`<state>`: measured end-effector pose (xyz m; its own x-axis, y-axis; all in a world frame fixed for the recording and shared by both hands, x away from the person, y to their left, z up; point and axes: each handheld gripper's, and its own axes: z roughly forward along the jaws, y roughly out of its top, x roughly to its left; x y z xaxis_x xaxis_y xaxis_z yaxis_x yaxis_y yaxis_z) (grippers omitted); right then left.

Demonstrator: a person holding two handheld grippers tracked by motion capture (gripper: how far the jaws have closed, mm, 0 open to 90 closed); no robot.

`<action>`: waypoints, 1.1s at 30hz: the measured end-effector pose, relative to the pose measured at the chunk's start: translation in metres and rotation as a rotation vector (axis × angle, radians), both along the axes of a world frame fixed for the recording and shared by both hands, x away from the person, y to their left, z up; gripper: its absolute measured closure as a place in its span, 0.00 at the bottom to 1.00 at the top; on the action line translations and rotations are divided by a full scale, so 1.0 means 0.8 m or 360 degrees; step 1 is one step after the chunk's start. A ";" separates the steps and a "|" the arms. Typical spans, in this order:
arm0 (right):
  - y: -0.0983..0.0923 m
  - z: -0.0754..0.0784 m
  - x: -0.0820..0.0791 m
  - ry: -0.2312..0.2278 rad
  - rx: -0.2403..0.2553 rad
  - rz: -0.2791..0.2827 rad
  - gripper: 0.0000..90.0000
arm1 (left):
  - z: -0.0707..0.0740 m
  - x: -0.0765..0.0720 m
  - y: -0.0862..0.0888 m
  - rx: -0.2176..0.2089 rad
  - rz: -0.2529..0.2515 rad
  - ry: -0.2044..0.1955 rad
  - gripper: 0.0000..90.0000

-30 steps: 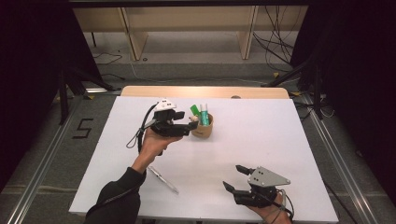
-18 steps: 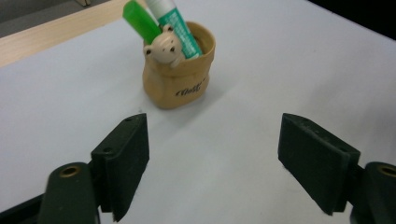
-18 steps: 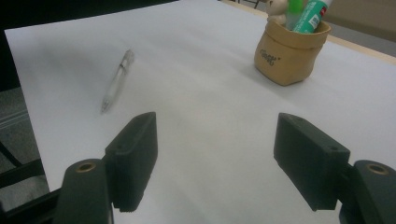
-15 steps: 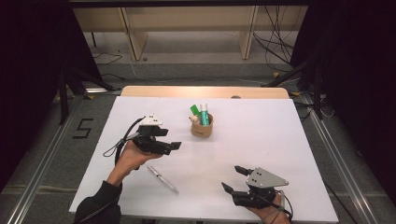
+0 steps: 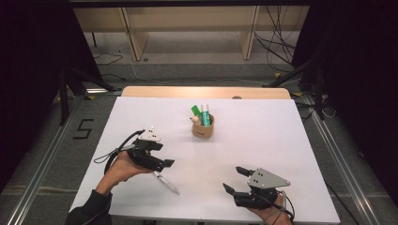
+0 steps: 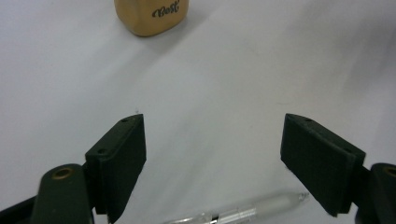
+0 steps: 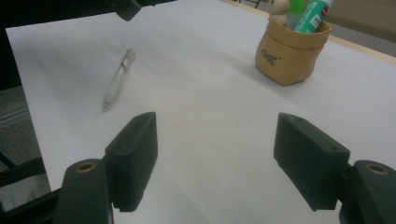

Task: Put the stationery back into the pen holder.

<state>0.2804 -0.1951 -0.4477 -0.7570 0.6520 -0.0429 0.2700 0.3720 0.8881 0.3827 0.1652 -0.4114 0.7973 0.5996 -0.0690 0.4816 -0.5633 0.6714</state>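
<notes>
A clear pen [image 5: 166,183] lies on the white table [image 5: 263,136], near the front left. My left gripper [image 5: 168,163] hovers just above the pen's far end. Its jaws have opened a little wider within the last second and stand open, with nothing pressed between them. In the left gripper view the pen [image 6: 243,212] lies crosswise on the table low between the open jaws [image 6: 212,158]. My right gripper [image 5: 234,179] rests open and empty at the front right. In the right gripper view, the pen [image 7: 116,81] lies to the left beyond the right gripper [image 7: 215,149].
A tan paper cup [image 5: 202,129] holding green markers [image 5: 201,114] and a small wooden piece stands mid-table, beyond both grippers. It shows as cup [image 6: 152,16] and cup [image 7: 289,51] in the gripper views. The left gripper's tip [image 7: 126,7] shows at the top left of the right gripper view.
My left hand has drawn back from beside the cup toward the near left and sunk lower, ending over the pen. The right gripper has stayed where it was.
</notes>
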 end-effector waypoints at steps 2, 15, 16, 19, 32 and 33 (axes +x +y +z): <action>0.000 0.000 0.000 0.0005 0.0004 0.0000 0.35 | -0.001 -0.003 0.003 0.0015 -0.0006 0.0003 0.25; 0.001 -0.001 0.000 0.0013 0.0006 0.0006 0.35 | -0.006 -0.014 0.014 0.0212 -0.0108 0.0063 0.24; 0.001 0.000 0.000 0.0012 0.0004 0.0005 0.35 | -0.006 -0.014 0.014 0.0233 -0.0117 0.0071 0.24; 0.001 -0.001 0.000 0.0013 0.0001 0.0008 0.35 | -0.008 -0.012 0.016 0.0295 -0.0127 0.0093 0.21; 0.005 -0.001 0.000 0.0026 -0.0007 0.0024 0.35 | -0.019 -0.008 0.023 0.0391 -0.0140 0.0155 0.20; 0.005 -0.001 0.000 0.0030 -0.0015 0.0022 0.35 | -0.019 -0.009 0.024 0.0388 -0.0135 0.0156 0.20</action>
